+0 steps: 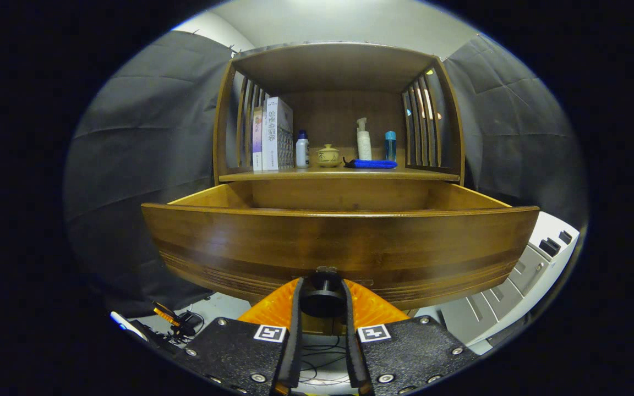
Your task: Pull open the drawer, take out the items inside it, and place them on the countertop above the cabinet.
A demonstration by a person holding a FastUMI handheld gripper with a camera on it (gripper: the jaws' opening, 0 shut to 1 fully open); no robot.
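Across the middle of the frame we see the drawer (339, 247), pulled well out of the wooden cabinet (339, 66), its broad curved front hiding whatever lies inside; from this low angle we cannot tell what it holds. Above it, in the upper centre, the cabinet's open shelf compartment rises with slatted sides, and its floor serves as the worktop (344, 174) over the drawer.

On that worktop, from larger to smaller, we find a pair of upright boxes (273, 135) at the left, a white pump bottle (364, 140) right of centre, a white bottle with a blue cap (302, 149) just beside the boxes, a folded blue cloth (372, 164) lying flat in front of the pump bottle, a small lidded pot (328, 155) between the white bottle and the cloth, and a slim blue bottle (390, 146) nearest the right slats.

At the bottom centre our tongs (322, 300) are clenched on the dark round drawer knob (322, 297), both fingers pressing its sides just under the drawer front.

Dark cloth walls (146, 159) hang to the left and right of the cabinet, with a pale ceiling above. In the lower right of the frame sits a pale grey unit (520, 280) with dark buttons, and in the lower left we make out a tangle of cables (182, 322) on a light floor.
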